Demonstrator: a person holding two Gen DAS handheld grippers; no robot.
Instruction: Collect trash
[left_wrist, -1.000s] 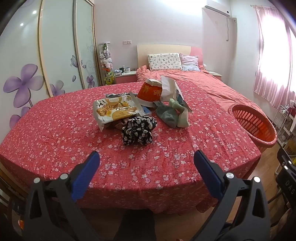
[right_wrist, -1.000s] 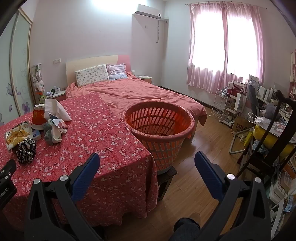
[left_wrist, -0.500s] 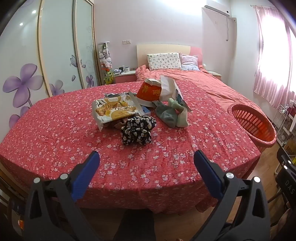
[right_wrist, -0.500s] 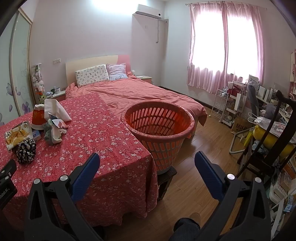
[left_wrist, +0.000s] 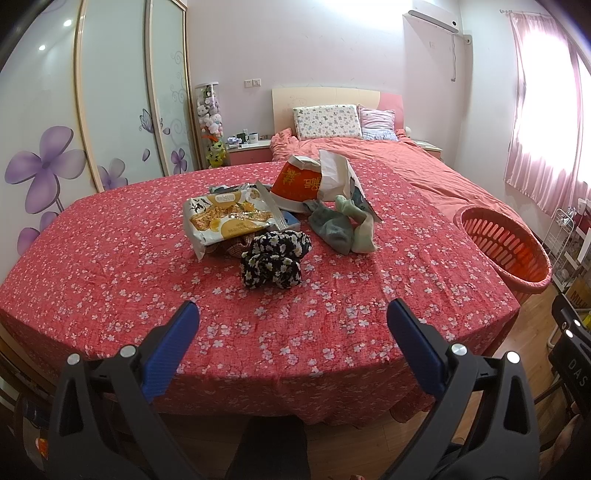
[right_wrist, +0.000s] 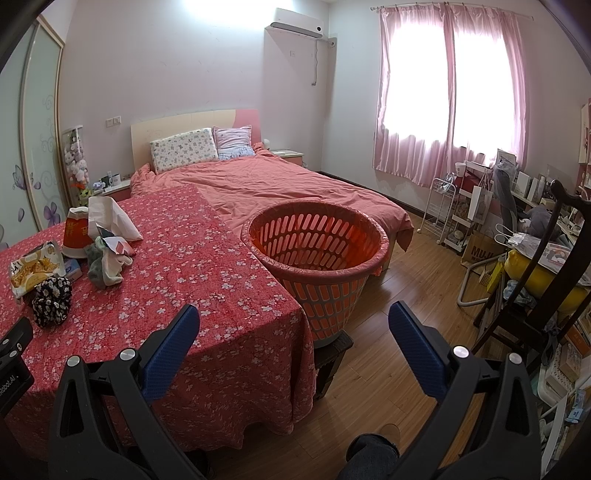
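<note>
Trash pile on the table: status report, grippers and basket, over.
Left gripper open, empty, short of the trash pile. Right gripper open, empty, facing the orange basket. Basket looks empty. Nothing blocking the pile.

A table under a red flowered cloth (left_wrist: 122, 266) carries a heap ahead of the tool: a snack packet (left_wrist: 231, 218), an orange cup (left_wrist: 299, 182), grey-green socks (left_wrist: 341, 225) and a black flowered cloth bundle (left_wrist: 273, 262) nearest.
</note>
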